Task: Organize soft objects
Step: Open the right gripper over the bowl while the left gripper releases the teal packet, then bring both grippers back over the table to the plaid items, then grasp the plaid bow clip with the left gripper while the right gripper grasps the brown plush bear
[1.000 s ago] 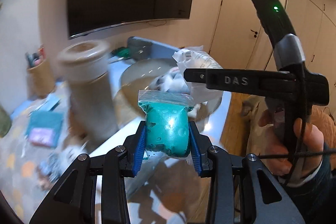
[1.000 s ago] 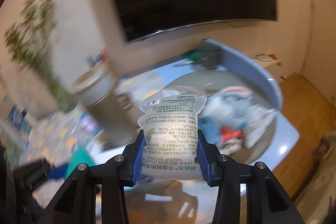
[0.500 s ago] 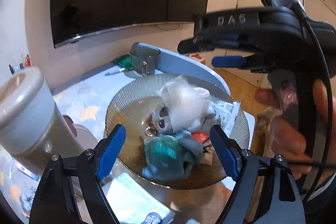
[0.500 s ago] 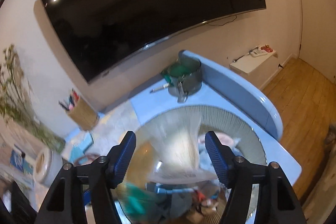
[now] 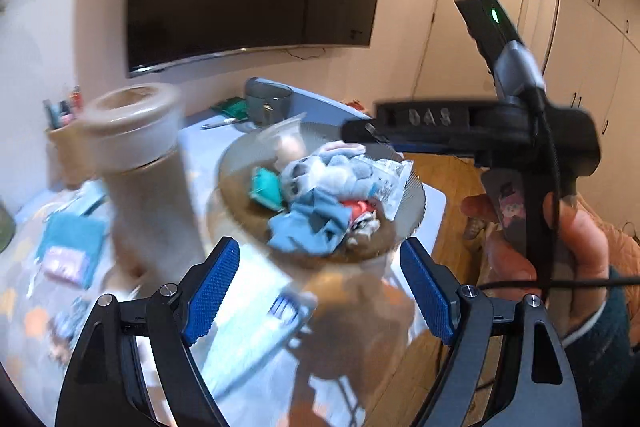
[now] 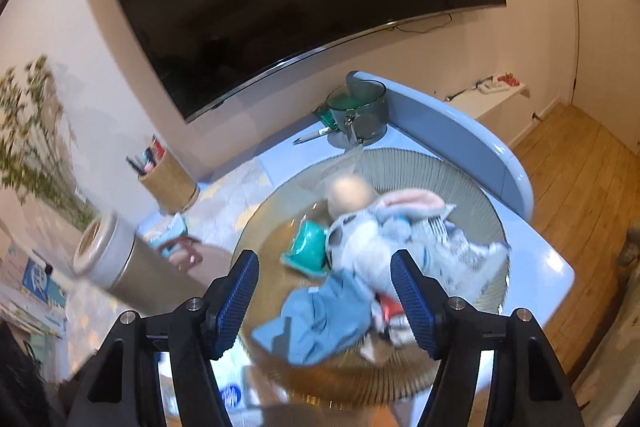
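On the left of the tabletop (image 6: 248, 183) a pale cylindrical container (image 6: 120, 267) stands near the cluttered far-left edge, with a wicker pen holder (image 6: 168, 183) behind it. To its right sits the ribbed bowl (image 6: 472, 183), where the soft things are gathered: a teal packet (image 6: 308, 247) at the left of the heap, a grey plush toy (image 6: 368, 239) with a pink ear in the middle, a blue cloth (image 6: 324, 319) nearest the camera, and a clear printed packet (image 5: 386, 183) at the right. A dark glass cup (image 6: 360, 107) stands on the far side of the bowl.

As a judgement, the sorting looks well advanced: several soft items already lie in the bowl. Flat things at the near left, among them a teal pouch (image 5: 72, 239), may still need collecting; blur makes them hard to identify.

The left gripper (image 5: 320, 291) has just been opening; its blue fingers (image 5: 210, 293) stand wide apart with nothing between them, and the bowl lies just beyond and above the gap. The right gripper (image 6: 324, 301) has likewise just been opening, its fingers (image 6: 236, 301) apart and empty, hovering over the near rim; the blue cloth and plush show through the gap but sit below, untouched. In the left view the right gripper's body appears at far right, held by a hand (image 5: 560, 251).
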### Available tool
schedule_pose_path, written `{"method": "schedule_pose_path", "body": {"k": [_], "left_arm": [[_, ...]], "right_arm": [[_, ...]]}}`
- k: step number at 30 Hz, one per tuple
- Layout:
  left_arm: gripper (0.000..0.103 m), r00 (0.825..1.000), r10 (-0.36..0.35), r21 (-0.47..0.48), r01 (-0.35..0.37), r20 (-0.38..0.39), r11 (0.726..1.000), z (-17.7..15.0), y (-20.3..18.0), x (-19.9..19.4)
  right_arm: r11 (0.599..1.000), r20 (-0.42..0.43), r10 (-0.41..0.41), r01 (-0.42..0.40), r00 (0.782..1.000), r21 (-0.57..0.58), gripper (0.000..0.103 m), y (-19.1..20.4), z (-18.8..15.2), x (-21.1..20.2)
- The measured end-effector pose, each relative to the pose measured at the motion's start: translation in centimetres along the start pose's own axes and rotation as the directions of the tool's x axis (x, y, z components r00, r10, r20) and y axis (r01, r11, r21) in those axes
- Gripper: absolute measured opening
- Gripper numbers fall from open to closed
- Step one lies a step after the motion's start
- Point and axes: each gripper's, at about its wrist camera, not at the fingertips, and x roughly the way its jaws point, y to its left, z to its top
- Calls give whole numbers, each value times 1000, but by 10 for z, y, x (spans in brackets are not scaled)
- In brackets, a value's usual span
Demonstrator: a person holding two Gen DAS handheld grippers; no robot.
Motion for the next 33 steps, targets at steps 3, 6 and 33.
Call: {"method": "schedule_pose_path", "body": {"k": [3, 6, 33], "left_arm": [[81, 999, 48, -20, -47, 20, 999, -18, 17, -35], [81, 992, 121, -60, -119, 32, 991, -32, 40, -66], [81, 822, 515, -333, -569, -241, 752, -175, 253, -108]], "right_arm": [[999, 5, -13, 13, 1000, -46, 67, 15, -20, -11], [995, -11, -8, 7, 1000, -104, 67, 34, -42, -13], [863, -204, 206, -276, 957, -422, 78, 259, -183, 100]]}}
